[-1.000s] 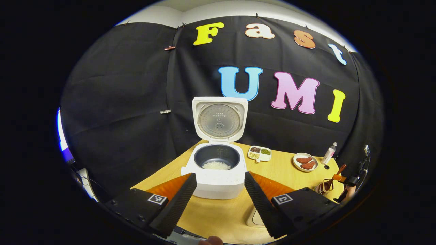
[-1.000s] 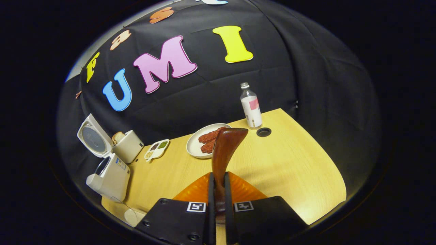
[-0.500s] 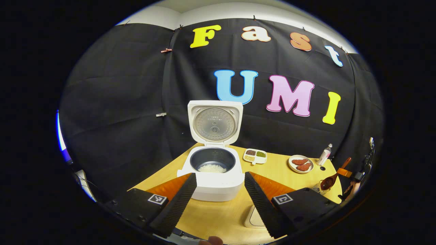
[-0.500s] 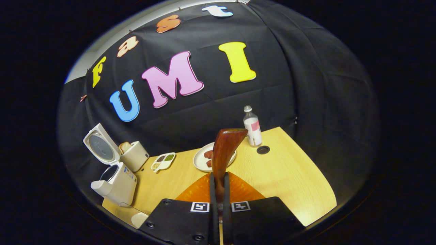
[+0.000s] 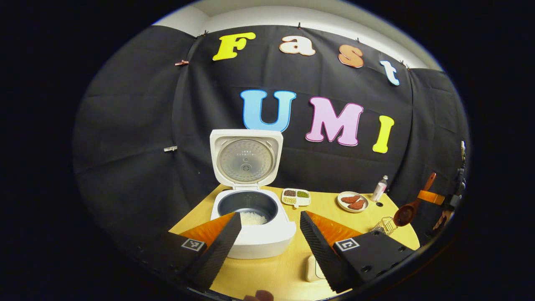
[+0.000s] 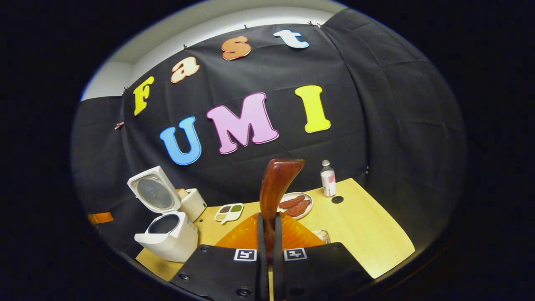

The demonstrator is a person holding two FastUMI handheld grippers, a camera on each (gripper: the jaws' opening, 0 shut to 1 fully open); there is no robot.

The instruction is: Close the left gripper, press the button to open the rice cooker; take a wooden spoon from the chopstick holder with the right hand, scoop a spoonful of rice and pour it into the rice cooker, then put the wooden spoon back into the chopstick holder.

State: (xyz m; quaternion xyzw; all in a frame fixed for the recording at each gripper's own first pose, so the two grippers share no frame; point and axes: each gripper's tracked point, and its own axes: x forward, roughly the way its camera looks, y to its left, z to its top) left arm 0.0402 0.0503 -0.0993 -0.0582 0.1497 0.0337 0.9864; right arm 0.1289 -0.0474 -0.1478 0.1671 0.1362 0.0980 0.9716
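A black cloth wall backs a pale wooden table [image 5: 368, 240] on which everything stands. At the left of the left gripper view, the cooker [image 5: 250, 228] is seen with its lid [image 5: 245, 158] raised upright and a little white rice [image 5: 254, 218] in the dark pot. The left gripper [image 5: 269, 244] hangs just before the cooker, its jaws spread wide with nothing between them. Further right a divided dish [image 5: 296, 197] of grains, a plate [image 5: 352, 201] of reddish pieces and a small bottle [image 5: 380, 189] are set in a row, and near the right end a wire holder [image 5: 384, 225] stands.

Above that holder, the spoon [image 5: 411, 205] is held in the air by the right gripper [image 6: 267, 234], whose jaws are clenched on the handle. In the right gripper view the spoon's long axis runs forward and up from the fingers, seen from its narrow side. No rice can be made out in the bowl, which is seen empty in the left gripper view. The cooker lies well apart, to the spoon's left; the right hand is plainly the nearer to the holder. The bottle's label is too small to be read; no other writing can be made out.
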